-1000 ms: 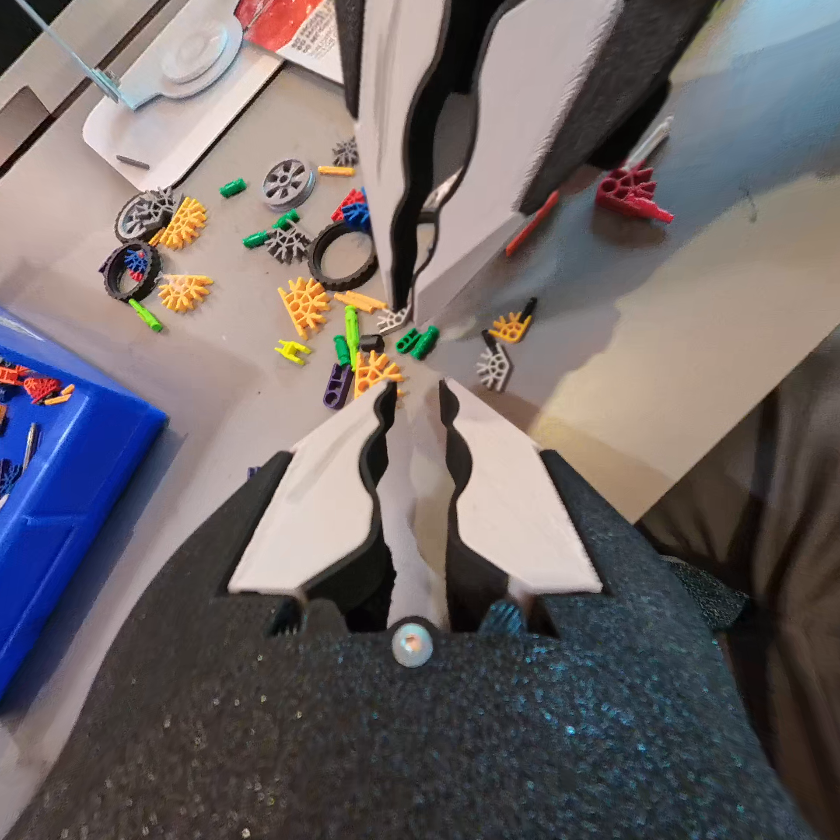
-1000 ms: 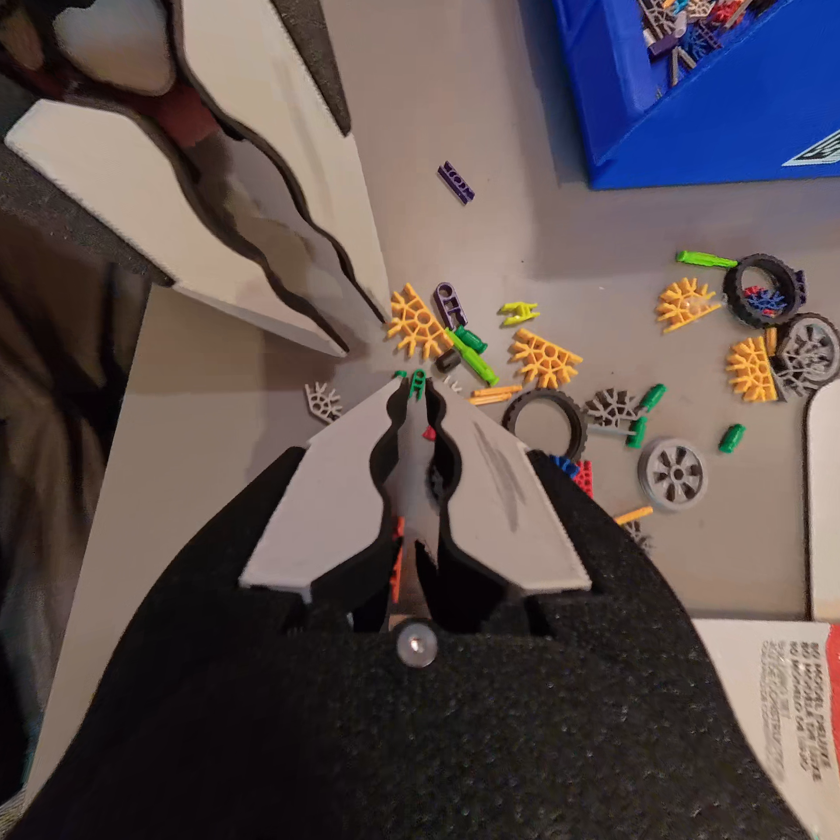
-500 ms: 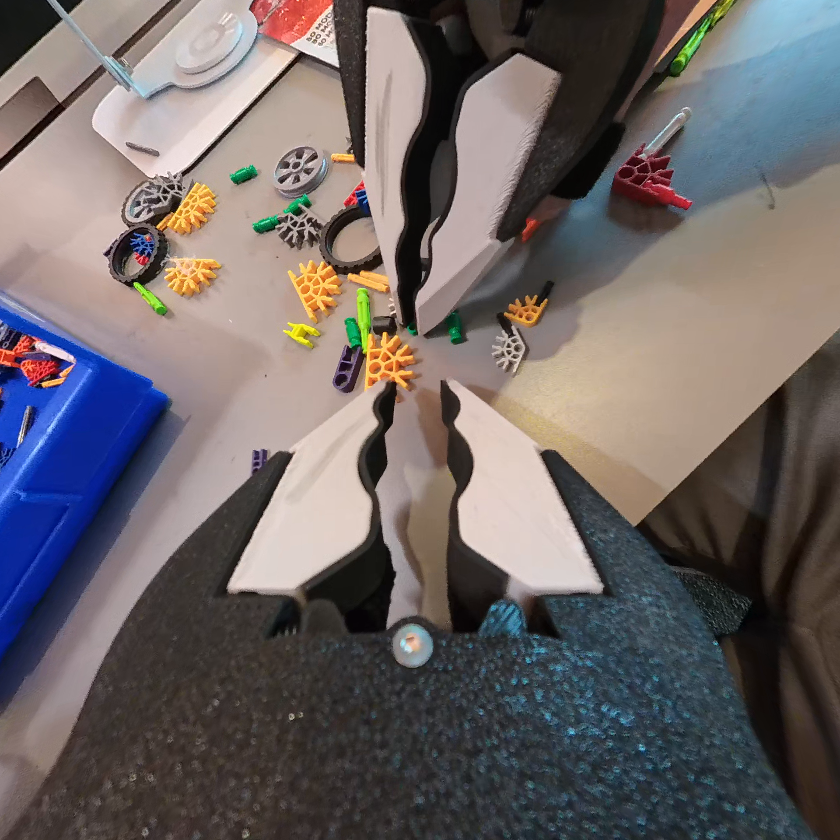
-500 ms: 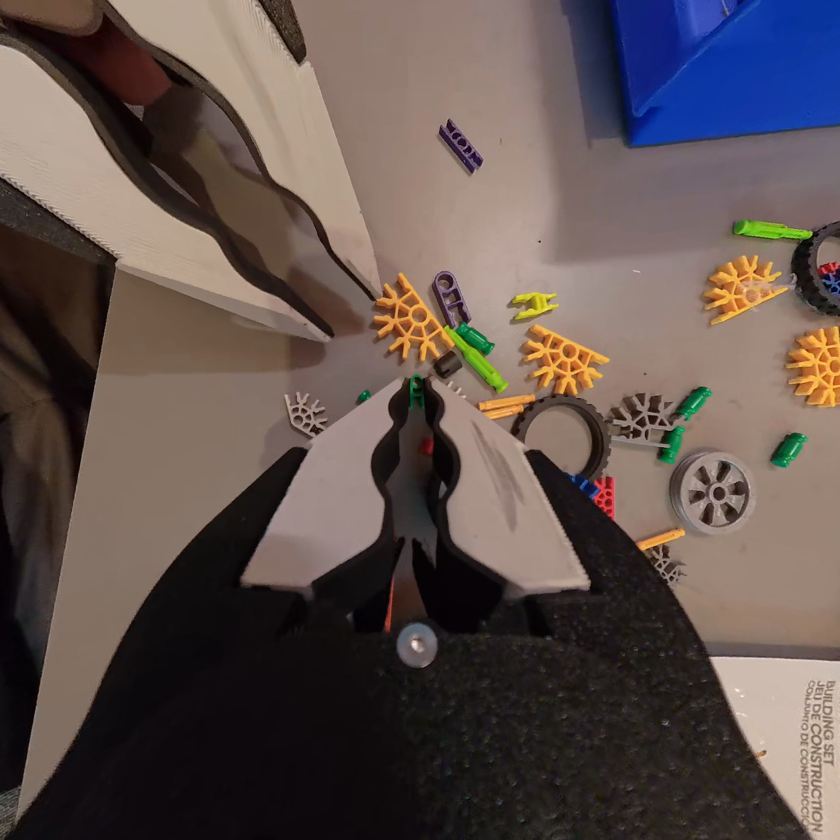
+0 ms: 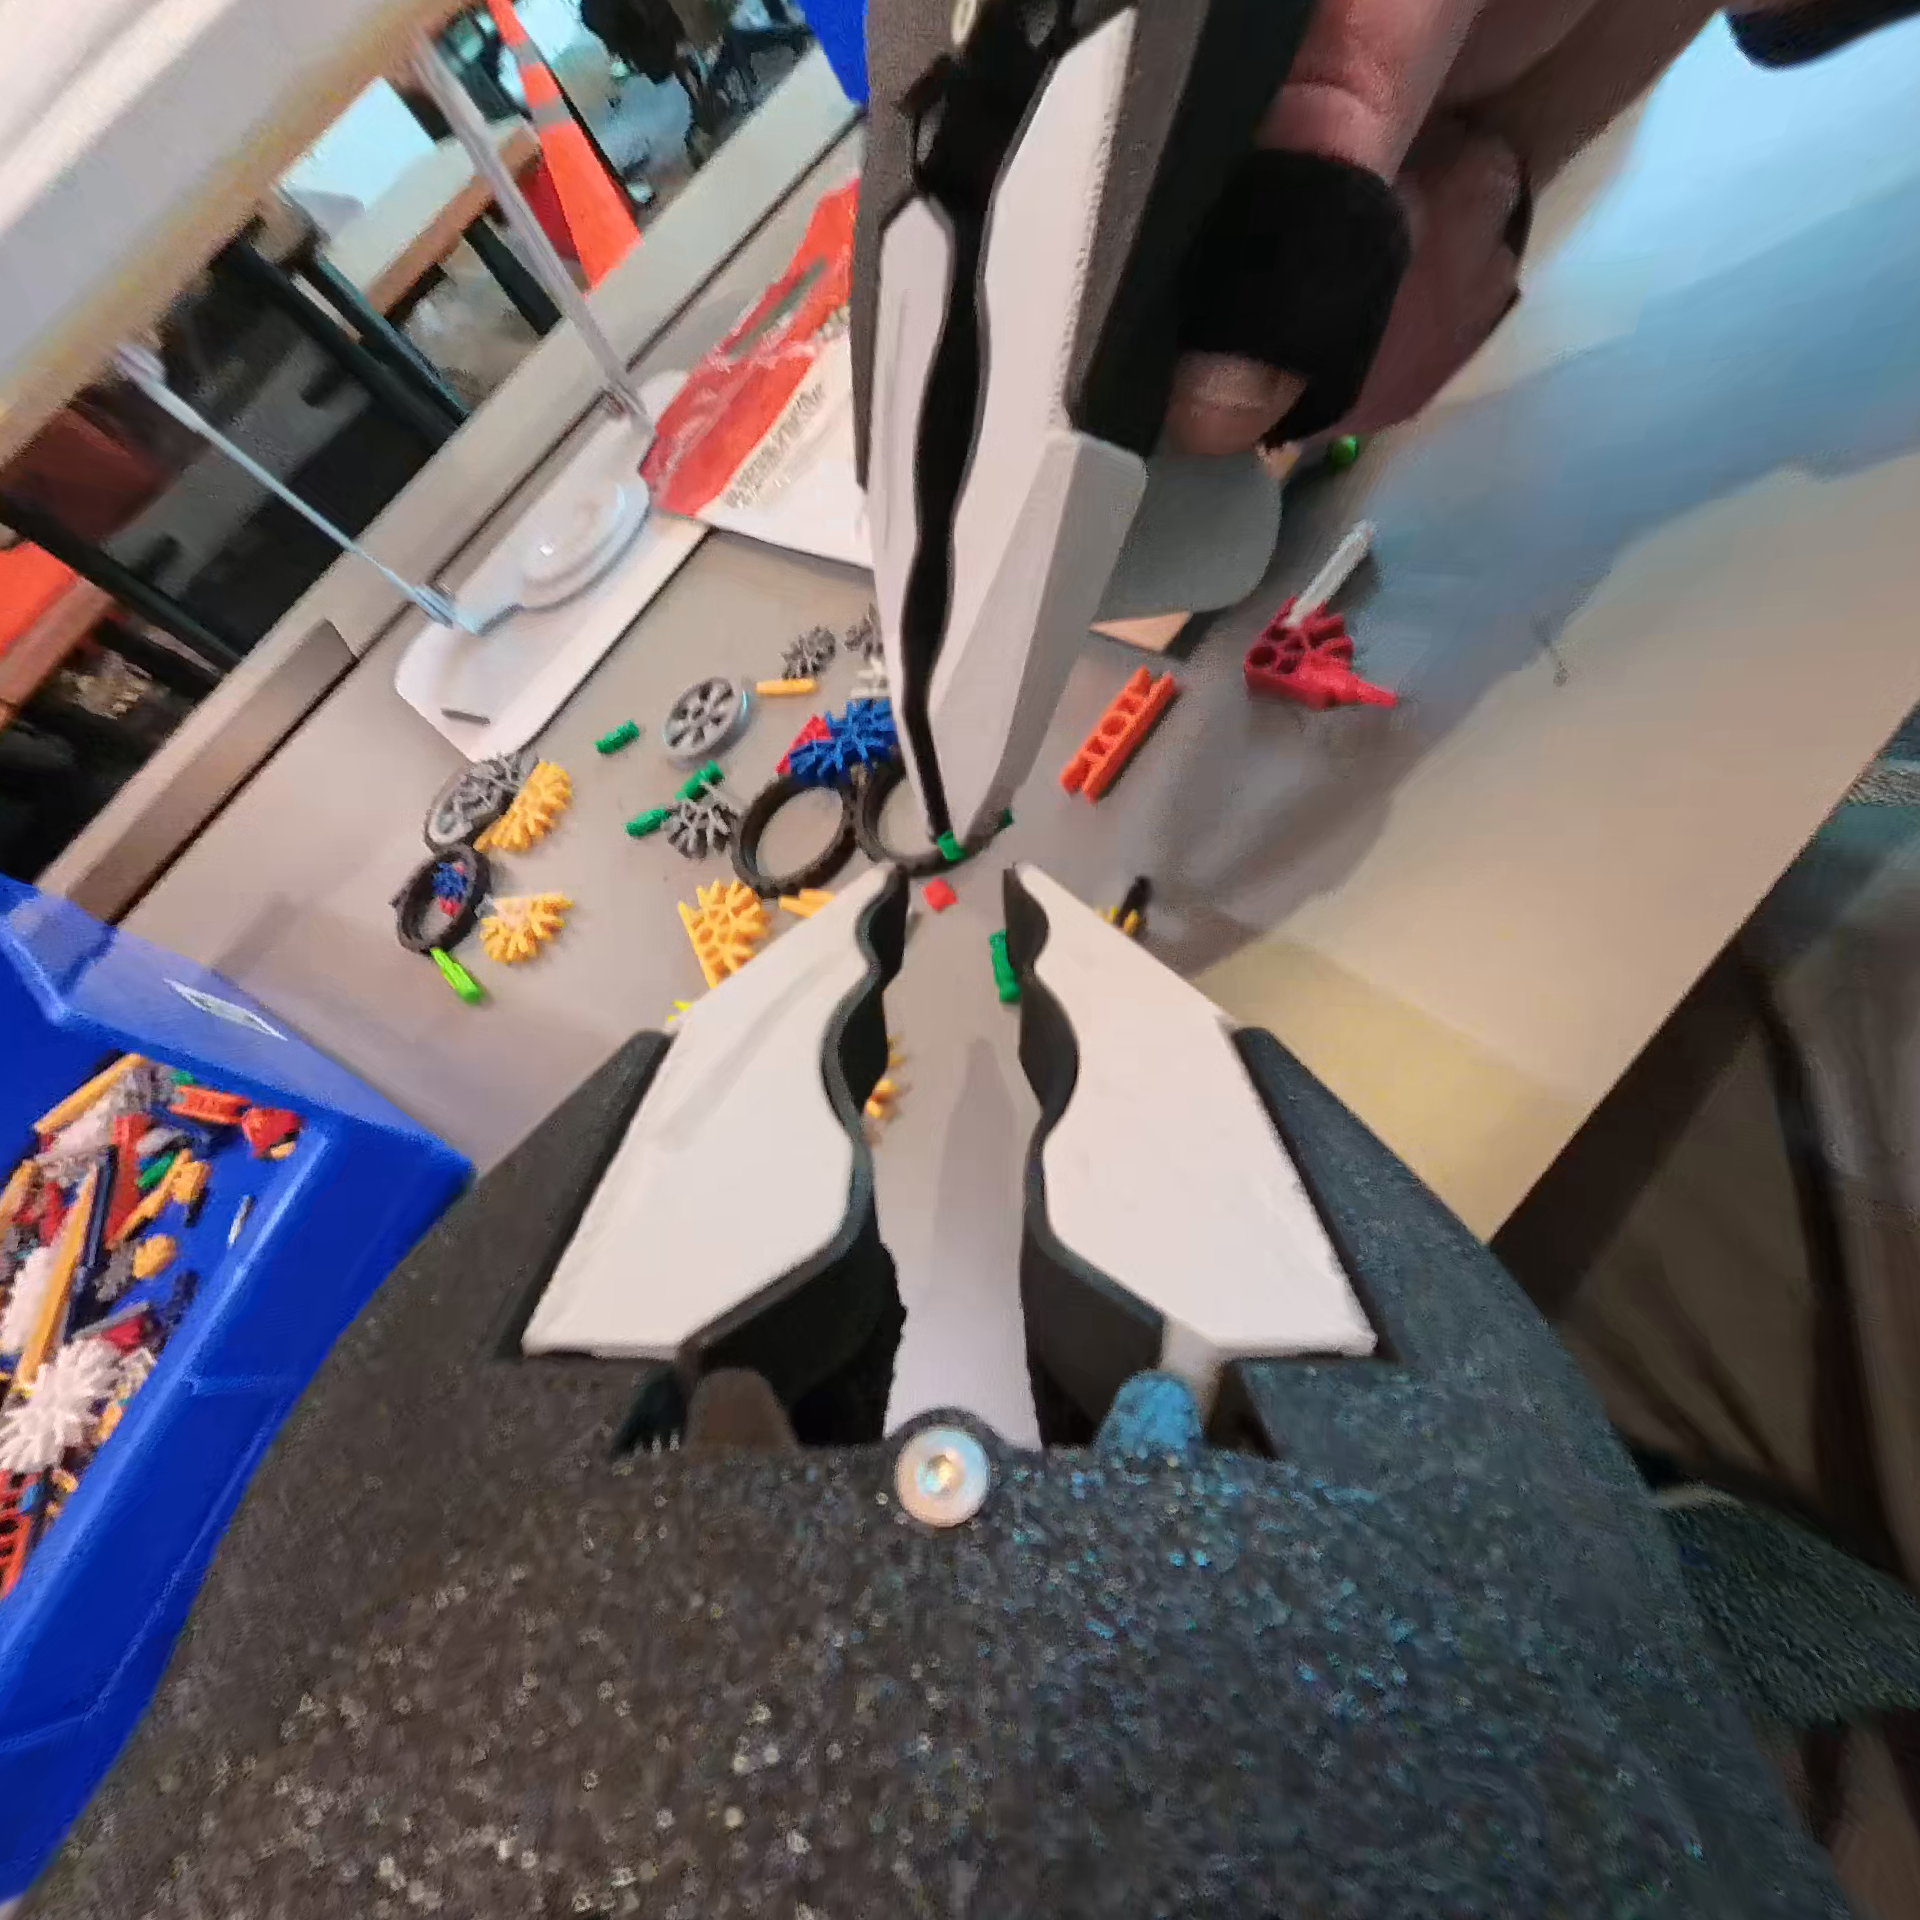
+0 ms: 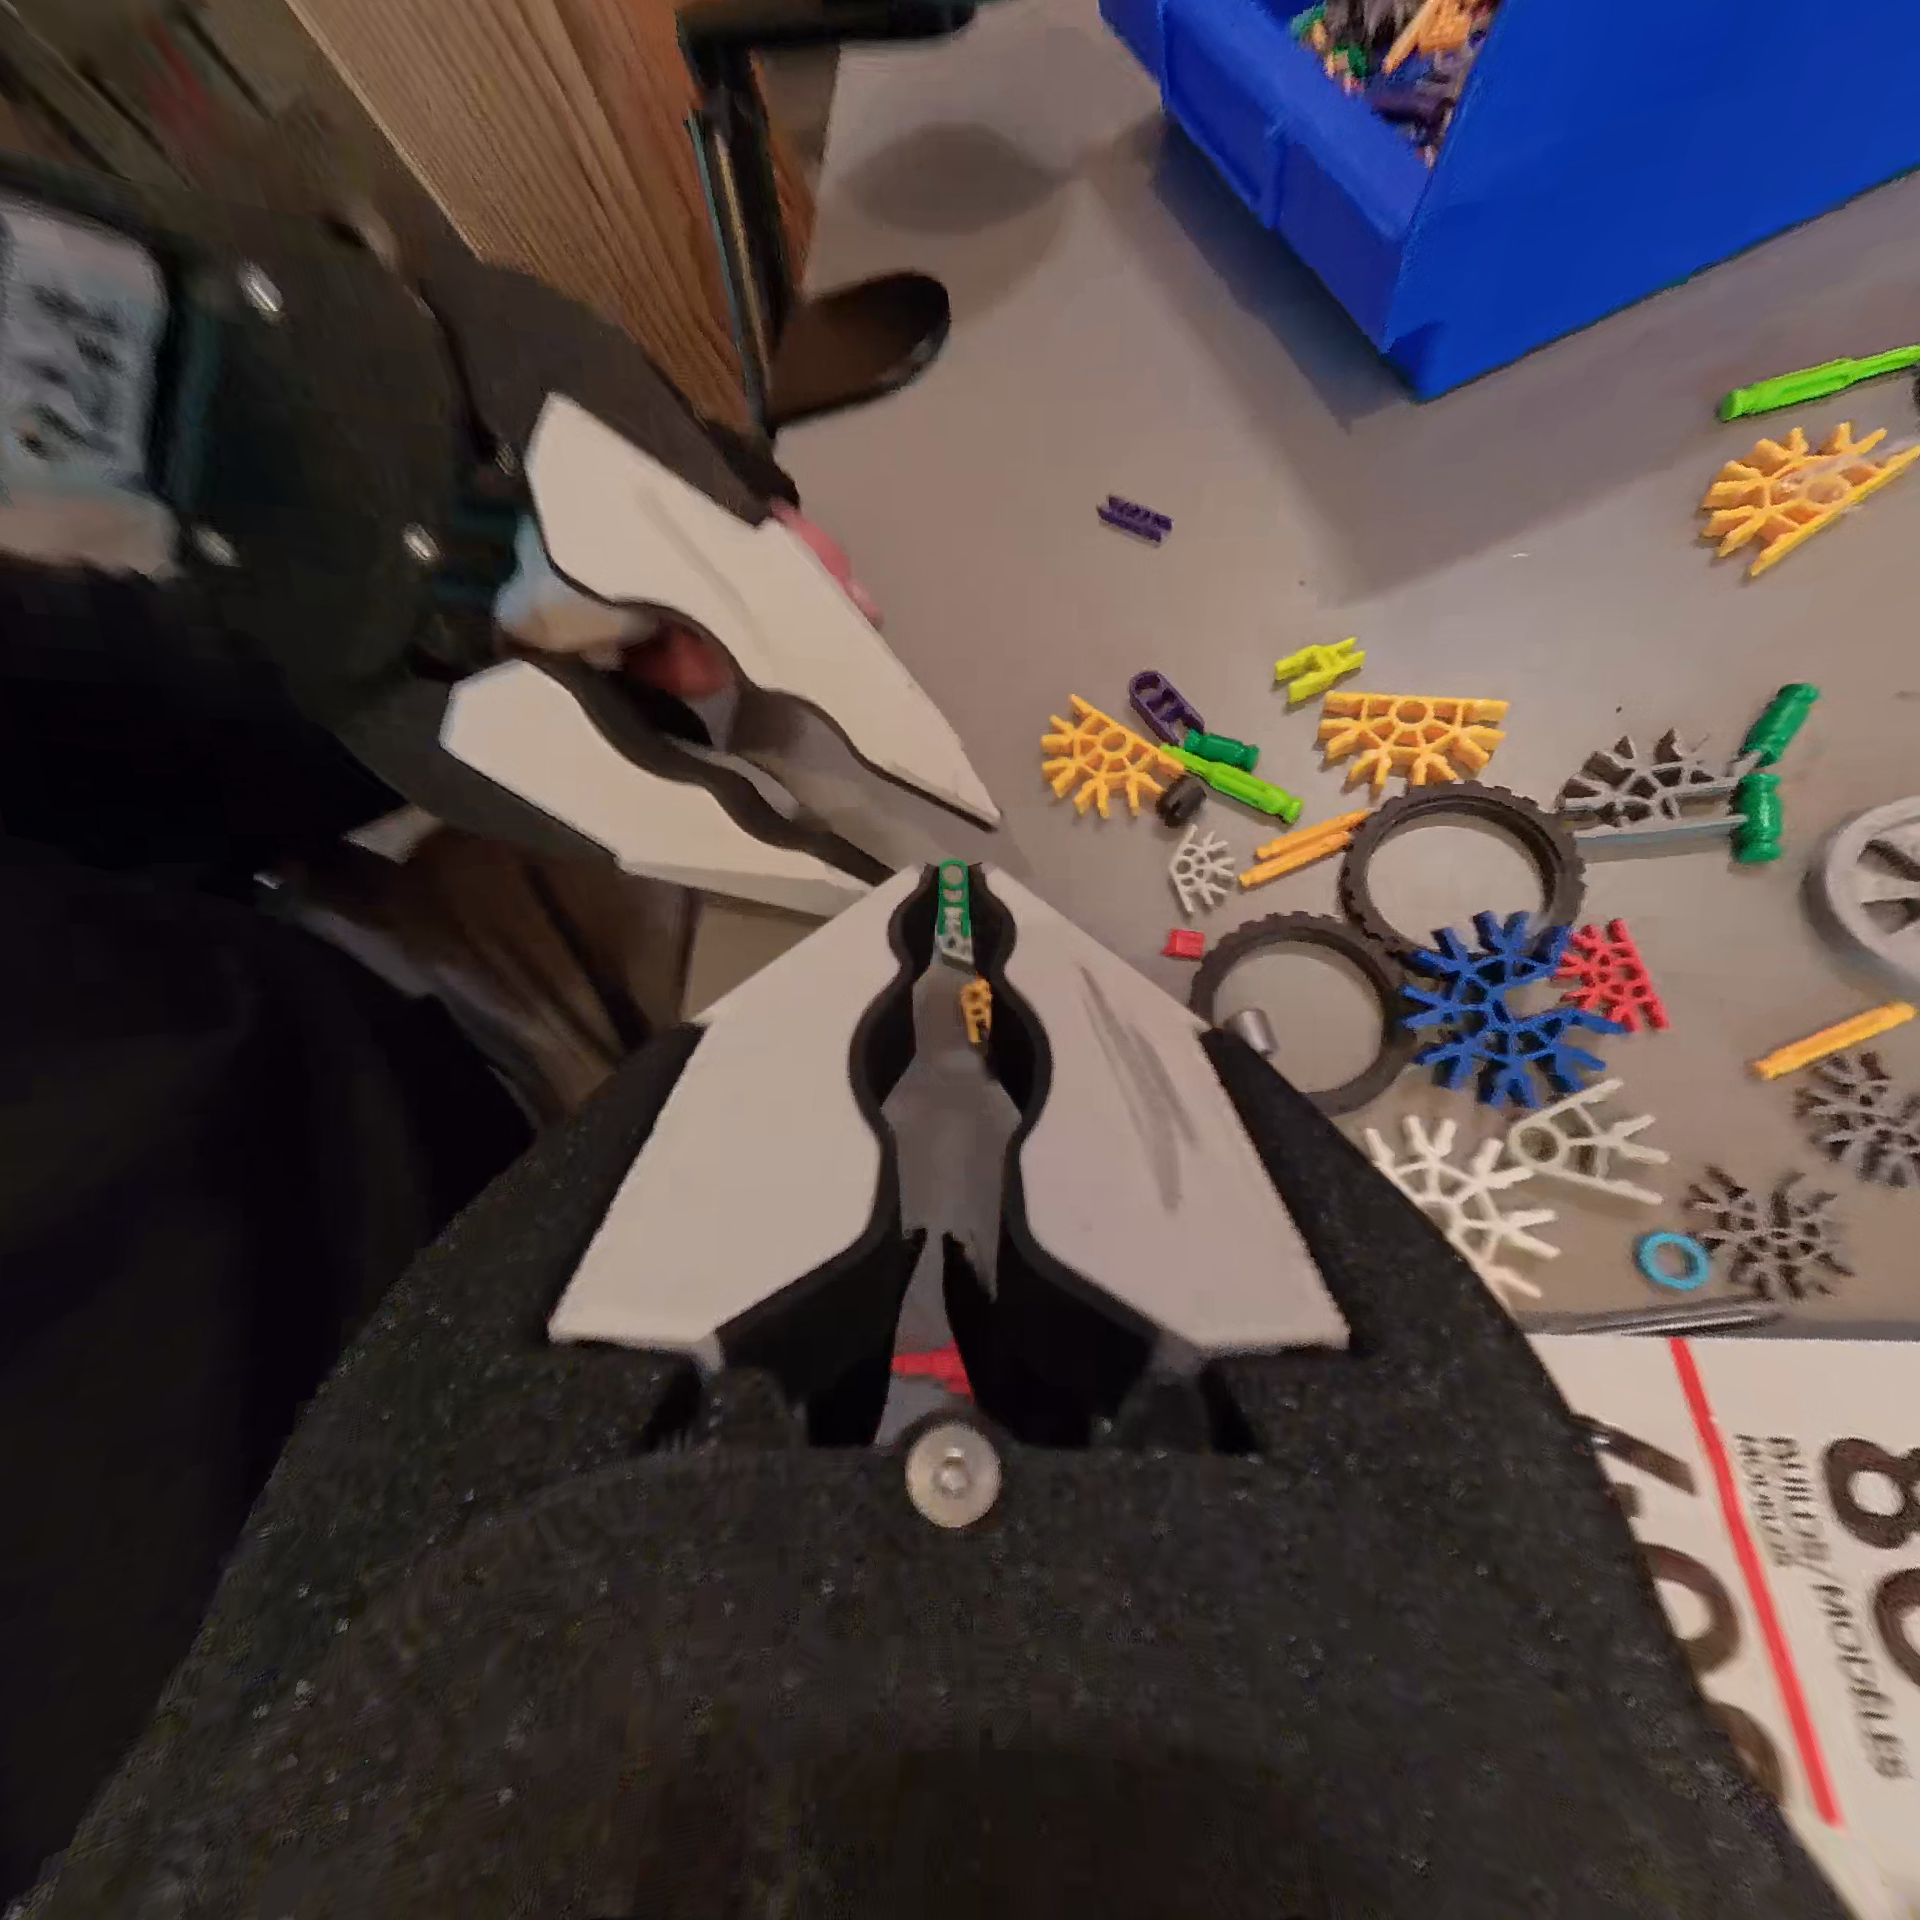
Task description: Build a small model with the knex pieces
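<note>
My right gripper [image 6: 954,875] pinches a small green connector [image 6: 953,906] at its fingertips, above the grey table [image 6: 1039,364]. My left gripper [image 5: 954,902] faces it tip to tip, jaws parted and empty (loose pieces lie scattered beyond). A blue bin [image 5: 260,1195] sits left.

The right gripper [image 6: 954,878] has pale grey fingers edged in black and a speckled black body; the clip [image 6: 953,914] between its tips is green. The table [image 6: 1039,416] is plain grey. The bin [image 6: 1558,197] is bright blue. The tyres [image 6: 1460,868] are black, the fan pieces [image 6: 1411,732] yellow-orange, and the snowflake [image 6: 1491,1013] blue.
</note>
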`<state>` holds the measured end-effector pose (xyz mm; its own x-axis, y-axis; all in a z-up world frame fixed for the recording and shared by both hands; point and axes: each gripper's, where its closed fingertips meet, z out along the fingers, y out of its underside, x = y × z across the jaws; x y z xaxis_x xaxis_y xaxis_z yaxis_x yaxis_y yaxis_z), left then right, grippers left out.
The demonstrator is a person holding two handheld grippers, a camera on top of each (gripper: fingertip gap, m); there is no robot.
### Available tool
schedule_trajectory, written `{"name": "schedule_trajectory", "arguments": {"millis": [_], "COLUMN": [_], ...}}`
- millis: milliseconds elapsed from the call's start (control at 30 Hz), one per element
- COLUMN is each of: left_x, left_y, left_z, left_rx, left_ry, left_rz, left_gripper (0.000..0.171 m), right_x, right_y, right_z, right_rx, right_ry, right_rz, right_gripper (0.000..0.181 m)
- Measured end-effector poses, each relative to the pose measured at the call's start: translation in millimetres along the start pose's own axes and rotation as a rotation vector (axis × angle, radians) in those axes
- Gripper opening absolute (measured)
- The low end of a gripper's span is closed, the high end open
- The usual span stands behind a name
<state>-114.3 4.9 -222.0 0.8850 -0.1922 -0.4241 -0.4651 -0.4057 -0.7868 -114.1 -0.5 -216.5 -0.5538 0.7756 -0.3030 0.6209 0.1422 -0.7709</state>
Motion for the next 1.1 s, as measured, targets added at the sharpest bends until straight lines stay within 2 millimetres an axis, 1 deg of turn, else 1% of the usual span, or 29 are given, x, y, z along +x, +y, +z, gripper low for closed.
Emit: {"name": "schedule_trajectory", "arguments": {"millis": [100, 200, 267, 400, 533, 600, 700, 867, 1000, 1100], "left_x": [2, -6, -15, -20, -30, -34, -33, -34, -35, -36], "left_y": [-13, -27, -34, -47, -54, -56, -59, -63, -68, -69], "left_z": [3, 0, -4, -8, -9, -10, -10, -12, -15, -14], "left_rx": [0.044, 0.112, 0.152, 0.208, 0.225, 0.244, 0.265, 0.299, 0.324, 0.332], "left_ry": [-0.024, -0.095, -0.167, -0.227, -0.298, -0.322, -0.328, -0.348, -0.389, -0.388], "left_rz": [-0.018, -0.083, -0.117, -0.153, -0.205, -0.231, -0.235, -0.223, -0.201, -0.219], "left_gripper": [0.017, 0.016, 0.016, 0.016, 0.011, 0.010, 0.005, 0.005, 0.012, 0.009], "right_x": [-6, -8, -8, -6, -3, -2, -3, -5, -3, -6], "right_y": [-12, -22, -28, -43, -52, -54, -56, -57, -57, -58], "right_z": [-10, -21, -26, -37, -41, -41, -43, -46, -47, -48], "right_rx": [0.122, 0.236, 0.302, 0.444, 0.539, 0.576, 0.616, 0.655, 0.698, 0.732], "right_ry": [-0.043, -0.073, -0.069, -0.038, -0.004, 0.017, 0.040, 0.061, 0.102, 0.090], "right_rz": [0.083, 0.161, 0.198, 0.250, 0.271, 0.279, 0.275, 0.274, 0.284, 0.297], "right_gripper": [0.004, 0.004, 0.004, 0.004, 0.004, 0.004, 0.004, 0.004, 0.004, 0.004]}}
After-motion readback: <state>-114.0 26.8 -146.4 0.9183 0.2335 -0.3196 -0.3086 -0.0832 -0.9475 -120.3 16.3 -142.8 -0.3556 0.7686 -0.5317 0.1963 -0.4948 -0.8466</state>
